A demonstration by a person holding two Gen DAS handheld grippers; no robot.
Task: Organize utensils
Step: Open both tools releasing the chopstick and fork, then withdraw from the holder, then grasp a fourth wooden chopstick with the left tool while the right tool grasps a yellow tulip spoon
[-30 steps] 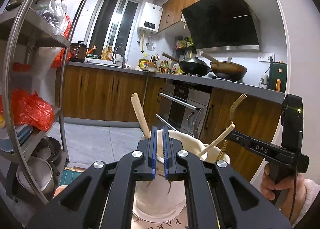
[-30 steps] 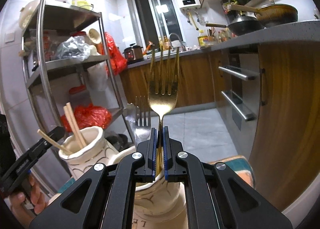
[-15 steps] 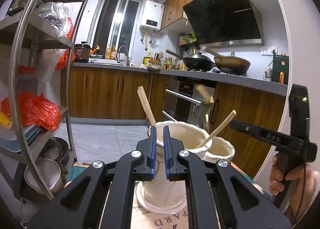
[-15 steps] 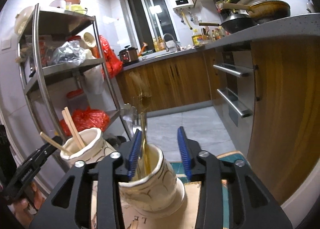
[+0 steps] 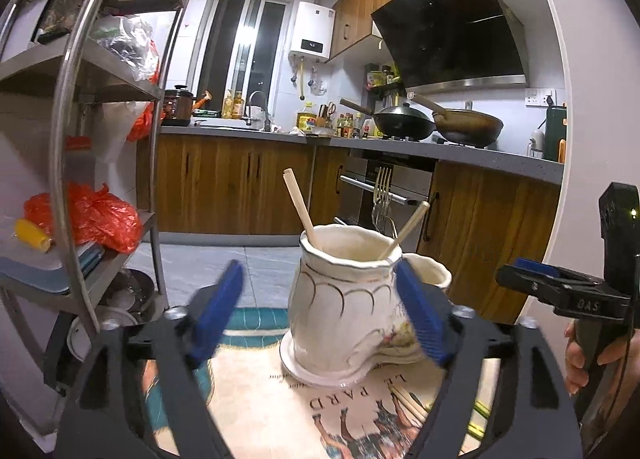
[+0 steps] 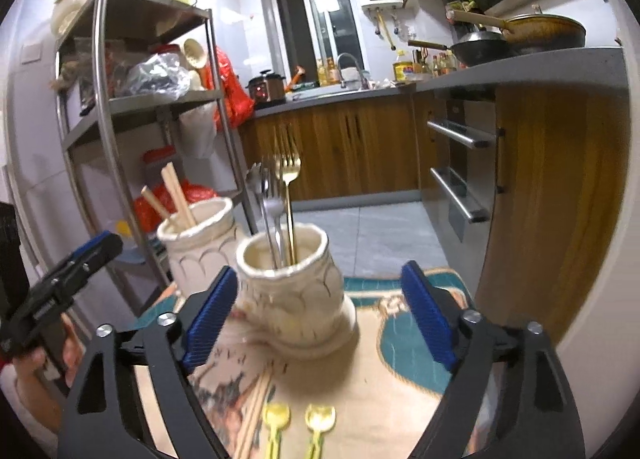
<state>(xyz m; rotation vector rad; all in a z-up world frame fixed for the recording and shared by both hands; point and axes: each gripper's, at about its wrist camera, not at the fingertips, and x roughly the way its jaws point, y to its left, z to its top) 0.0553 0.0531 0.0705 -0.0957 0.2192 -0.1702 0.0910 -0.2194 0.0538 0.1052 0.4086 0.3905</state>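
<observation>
We see two cream ceramic utensil holders standing side by side on a printed mat (image 6: 404,375). The holder with chopsticks (image 5: 344,299) has two wooden chopsticks (image 5: 298,211) leaning apart against its rim, toward 11 and 1 o'clock. The holder with forks (image 6: 294,287) carries a gold fork (image 6: 289,195) and silver forks (image 6: 266,199), tines up. At 6 o'clock of it, two yellow spoons (image 6: 298,419) and loose chopsticks (image 6: 250,415) lie on the mat. Our left gripper (image 5: 320,319) is spread wide around the chopstick holder, gripping nothing; our right gripper (image 6: 320,315) gapes wide too, empty, flanking the fork holder.
</observation>
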